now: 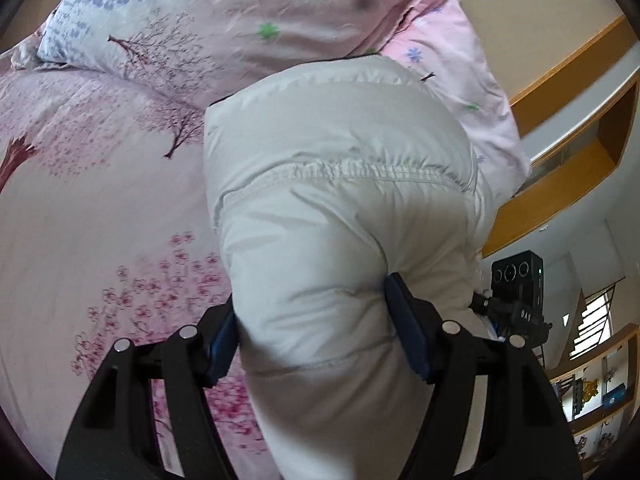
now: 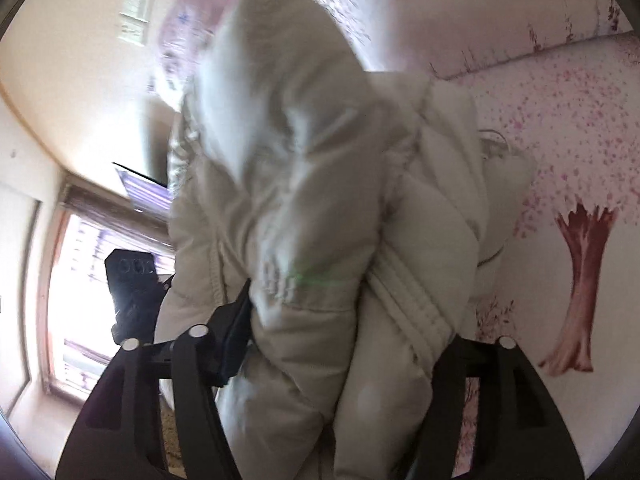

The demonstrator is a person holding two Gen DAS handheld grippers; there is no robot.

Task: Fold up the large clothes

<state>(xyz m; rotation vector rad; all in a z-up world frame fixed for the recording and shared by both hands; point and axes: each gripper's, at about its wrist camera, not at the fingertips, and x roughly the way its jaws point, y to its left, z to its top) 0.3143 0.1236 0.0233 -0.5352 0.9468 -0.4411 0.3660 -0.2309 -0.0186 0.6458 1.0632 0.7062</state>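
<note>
A puffy white padded jacket (image 1: 336, 140) hangs in a thick bundle over the bed. My left gripper (image 1: 310, 312) is shut on a fat quilted fold of it, and the blue pads (image 1: 404, 320) press into the fabric on both sides. In the right wrist view the same jacket (image 2: 288, 120) fills the middle, blurred. My right gripper (image 2: 344, 320) is shut on another bunched part with a ribbed band. Its left finger (image 2: 240, 320) presses the fabric, while the jacket hides the right fingertip.
Below lies a pink bed sheet (image 1: 80, 220) printed with blossom trees (image 2: 576, 280). A pillow (image 1: 92, 12) and a pink quilt (image 1: 320, 8) lie at the far end. A black device with round lenses (image 1: 516, 276) sits beside the jacket. Wooden shelves (image 1: 560, 80) and a bright window (image 2: 80, 280) flank the bed.
</note>
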